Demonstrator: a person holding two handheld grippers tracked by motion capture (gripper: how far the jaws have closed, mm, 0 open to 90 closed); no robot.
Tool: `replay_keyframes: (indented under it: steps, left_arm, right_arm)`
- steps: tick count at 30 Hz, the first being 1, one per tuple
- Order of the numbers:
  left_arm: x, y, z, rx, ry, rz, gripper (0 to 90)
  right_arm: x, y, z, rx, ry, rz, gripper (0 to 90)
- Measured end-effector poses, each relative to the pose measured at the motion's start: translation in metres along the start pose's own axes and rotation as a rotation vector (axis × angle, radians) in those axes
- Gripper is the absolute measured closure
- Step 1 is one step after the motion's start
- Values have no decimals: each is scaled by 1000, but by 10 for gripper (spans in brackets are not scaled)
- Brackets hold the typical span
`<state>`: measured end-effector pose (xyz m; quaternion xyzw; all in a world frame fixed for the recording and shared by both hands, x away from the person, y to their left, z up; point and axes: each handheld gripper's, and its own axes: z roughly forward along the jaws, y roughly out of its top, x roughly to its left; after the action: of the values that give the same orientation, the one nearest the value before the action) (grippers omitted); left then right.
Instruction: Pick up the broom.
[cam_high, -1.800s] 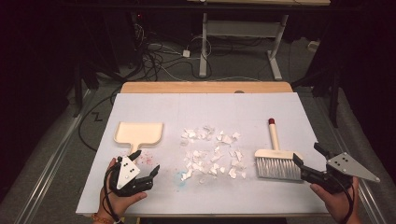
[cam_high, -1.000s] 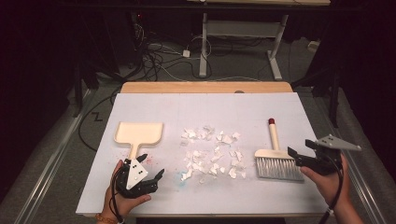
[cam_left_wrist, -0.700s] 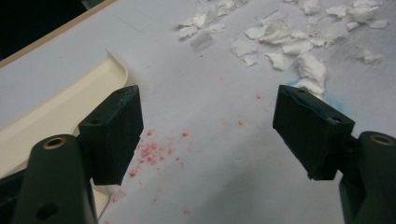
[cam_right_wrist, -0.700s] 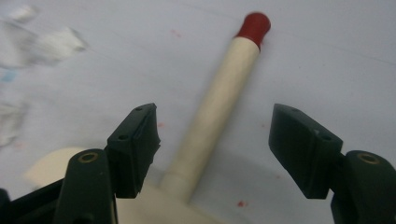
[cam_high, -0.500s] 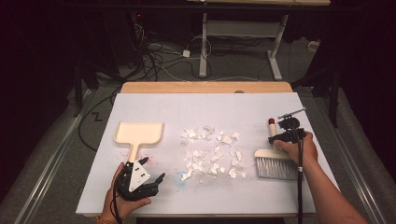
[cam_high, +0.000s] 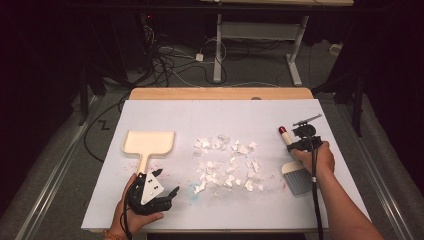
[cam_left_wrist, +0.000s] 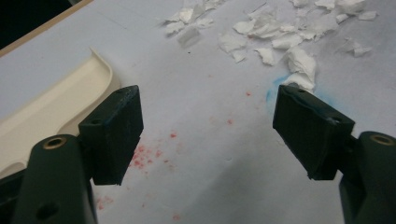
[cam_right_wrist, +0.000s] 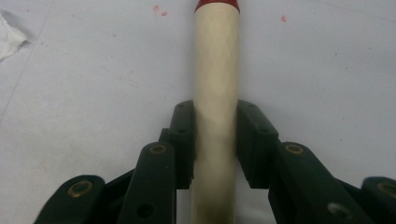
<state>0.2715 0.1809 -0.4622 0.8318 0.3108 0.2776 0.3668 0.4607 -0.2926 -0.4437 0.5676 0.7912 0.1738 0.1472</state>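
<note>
Cream brush handle (cam_right_wrist: 215, 93) is clamped by the right tool (cam_right_wrist: 215, 140), whose jaws have just been closing; its red tip is cut off. Bristles (cam_high: 298, 181) are partly hidden by the hand. Left tool (cam_left_wrist: 205, 135) is held open, empty, beside the dustpan (cam_left_wrist: 56, 107), above the bench (cam_high: 200, 115).

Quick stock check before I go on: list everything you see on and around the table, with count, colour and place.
brush: one, cream handle with red tip, grey bristles, right side of the table.
dustpan: one, cream, left side, handle toward the person.
paper scraps: many, white, scattered mid-table.
table: one, white cover with red and blue stains, wooden far edge.
cables: several, dark, on the floor behind.
desk frame: one, white, farther back.
left gripper: one, black, jaws open, near the dustpan handle.
right gripper: one, black, shut on the brush handle.
</note>
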Motion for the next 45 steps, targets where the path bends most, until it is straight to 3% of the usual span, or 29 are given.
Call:
replay_keyframes:
  steps: [3, 7, 14, 17, 20, 23, 27, 28, 29, 30, 32, 33, 34, 35, 37, 40, 45]
  left_arm:
    - [1, 0, 0, -1, -7, -5, 234]
    - [2, 0, -1, -7, -4, -16, 234]
    - [2, 3, -6, -17, 2, -21, 234]
    - [0, 8, -9, -26, 4, -42, 234]
    - [-3, 17, -12, -45, -23, -74, 234]
    - [-8, 26, -13, -76, -55, -88, 234]
    - [-31, 61, -9, -121, -124, -70, 234]
    - [-31, 61, -9, -121, -124, -70, 234]
    - [-38, 70, -8, -138, -144, -61, 234]
    - [-48, 82, -5, -160, -189, -48, 232]
    - [-53, 89, -3, -164, -202, -32, 232]
    - [-63, 101, 1, -191, -251, -17, 232]
    - [-63, 101, 1, -191, -251, -17, 232]
    - [-70, 111, 8, -194, -276, -9, 231]
    - [-75, 119, 16, -197, -306, -11, 232]
    - [-80, 128, 29, -189, -349, -43, 232]
    - [-89, 137, 45, -185, -373, -50, 238]
  right_arm:
    - [-3, -1, -1, -14, 20, 3, 710]
    - [-7, -4, -10, -83, 28, 6, 711]
    - [-20, -17, -48, -303, 96, 38, 712]
    - [-22, -26, -68, -411, 113, 48, 713]
    - [-18, -33, -88, -508, 134, 44, 712]
    - [-5, -37, -103, -585, 146, 16, 712]
    - [26, -39, -115, -666, 161, -37, 712]
    - [26, -39, -115, -666, 161, -37, 712]
    - [34, -39, -117, -682, 173, -55, 712]
    - [54, -39, -122, -715, 181, -92, 712]
    - [68, -38, -125, -733, 181, -120, 712]
    - [74, -37, -126, -749, 184, -127, 712]
    - [74, -37, -126, -749, 184, -127, 712]
    - [86, -35, -125, -760, 206, -142, 711]
    - [95, -34, -121, -765, 210, -154, 712]
    - [105, -33, -116, -771, 226, -158, 712]
    - [118, -35, -115, -785, 249, -170, 712]
